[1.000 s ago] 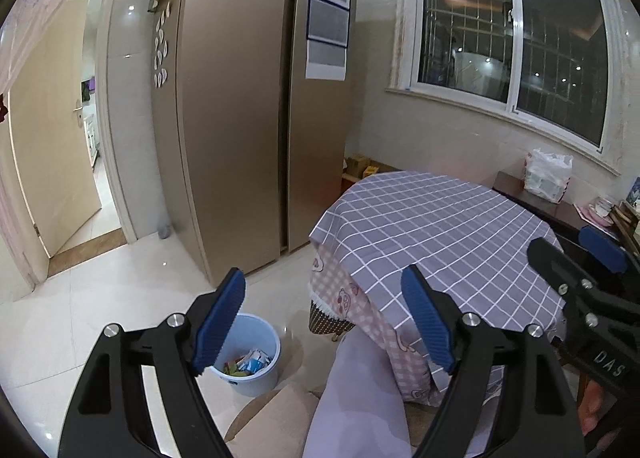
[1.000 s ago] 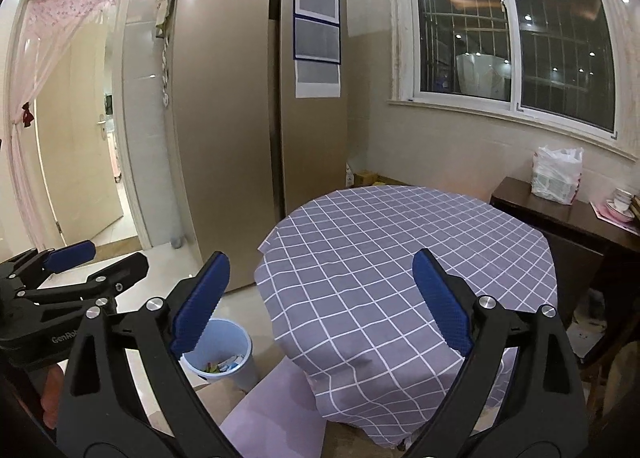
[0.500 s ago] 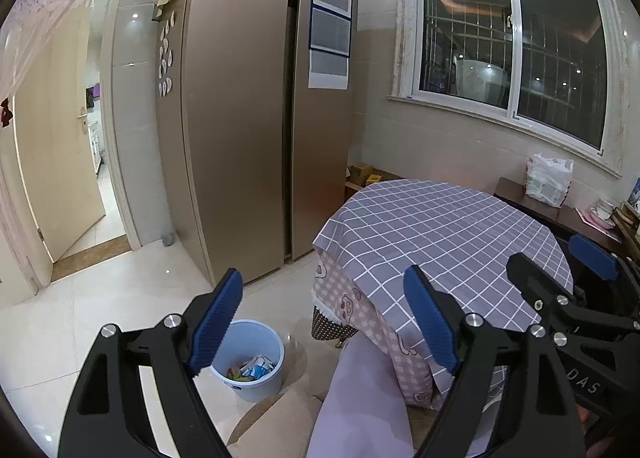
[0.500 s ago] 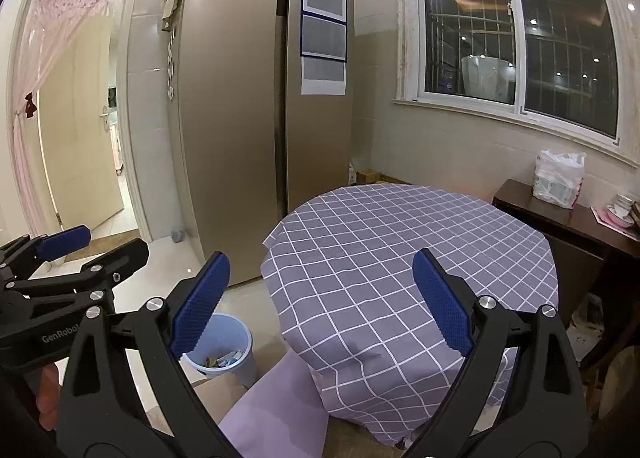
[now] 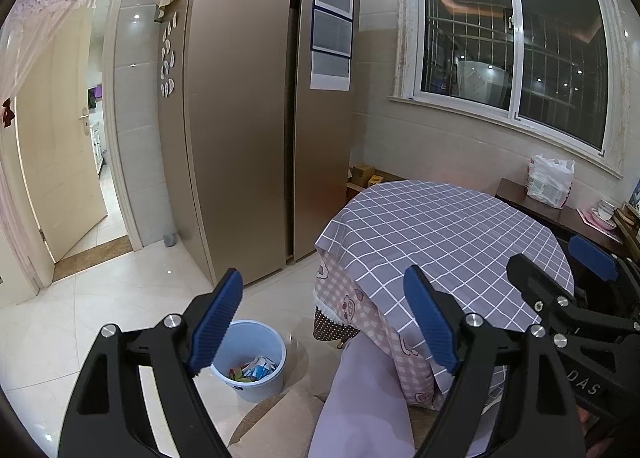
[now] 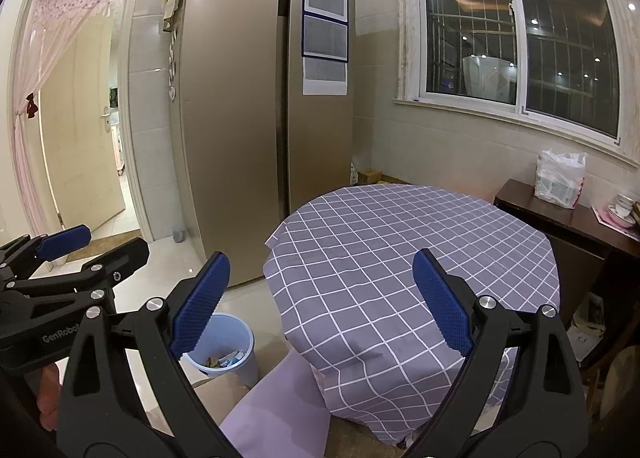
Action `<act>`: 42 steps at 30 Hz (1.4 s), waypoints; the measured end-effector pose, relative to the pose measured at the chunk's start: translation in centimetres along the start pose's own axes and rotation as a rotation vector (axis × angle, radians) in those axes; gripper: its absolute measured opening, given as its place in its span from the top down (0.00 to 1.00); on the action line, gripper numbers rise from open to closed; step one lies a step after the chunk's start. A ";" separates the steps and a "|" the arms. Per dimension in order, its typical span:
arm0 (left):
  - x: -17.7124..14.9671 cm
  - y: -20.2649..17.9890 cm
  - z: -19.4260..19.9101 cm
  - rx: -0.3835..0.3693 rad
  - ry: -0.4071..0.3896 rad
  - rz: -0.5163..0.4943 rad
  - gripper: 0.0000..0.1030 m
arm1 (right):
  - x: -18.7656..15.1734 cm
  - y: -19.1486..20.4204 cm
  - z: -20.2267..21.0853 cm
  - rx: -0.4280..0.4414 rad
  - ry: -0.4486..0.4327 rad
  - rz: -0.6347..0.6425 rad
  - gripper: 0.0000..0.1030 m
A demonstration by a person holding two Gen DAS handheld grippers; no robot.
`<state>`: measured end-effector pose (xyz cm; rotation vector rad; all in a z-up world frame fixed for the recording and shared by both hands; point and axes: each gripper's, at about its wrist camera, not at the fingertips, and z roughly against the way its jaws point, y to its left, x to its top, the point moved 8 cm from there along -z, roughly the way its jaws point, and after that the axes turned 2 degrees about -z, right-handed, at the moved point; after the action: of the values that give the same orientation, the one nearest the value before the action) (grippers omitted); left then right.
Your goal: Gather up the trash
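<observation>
A pale blue waste bin stands on the tiled floor beside the table, with several bits of paper trash inside. In the right wrist view the same bin shows partly behind a finger. My left gripper hangs open above the bin and the table's edge, nothing between its blue pads. Open and empty too, my right gripper faces the round table with the purple checked cloth. Each gripper appears at the side of the other's view.
A tall gold fridge stands behind the bin. An open doorway is at the left. A dark sideboard under the window holds a white plastic bag and cups. A chair back with a purple cover lies just below the grippers.
Both views have tilted up slightly, so the bin and table sit a little lower in frame. Both grippers stay open and empty.
</observation>
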<state>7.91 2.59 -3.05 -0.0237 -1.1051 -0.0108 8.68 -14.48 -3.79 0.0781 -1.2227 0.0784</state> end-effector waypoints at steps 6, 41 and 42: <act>-0.1 -0.1 0.2 0.004 0.000 0.000 0.21 | 0.2 0.2 0.1 -0.003 0.000 0.001 0.11; -0.1 0.0 0.1 0.014 0.010 -0.003 0.21 | -0.4 0.5 0.0 -0.010 0.016 -0.007 0.11; -0.1 0.0 0.1 0.015 0.009 -0.004 0.21 | -0.4 0.6 0.0 -0.009 0.018 -0.009 0.11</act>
<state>7.76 2.56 -3.03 -0.0082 -1.0966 -0.0060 8.50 -13.94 -4.17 0.0745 -1.2050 0.0658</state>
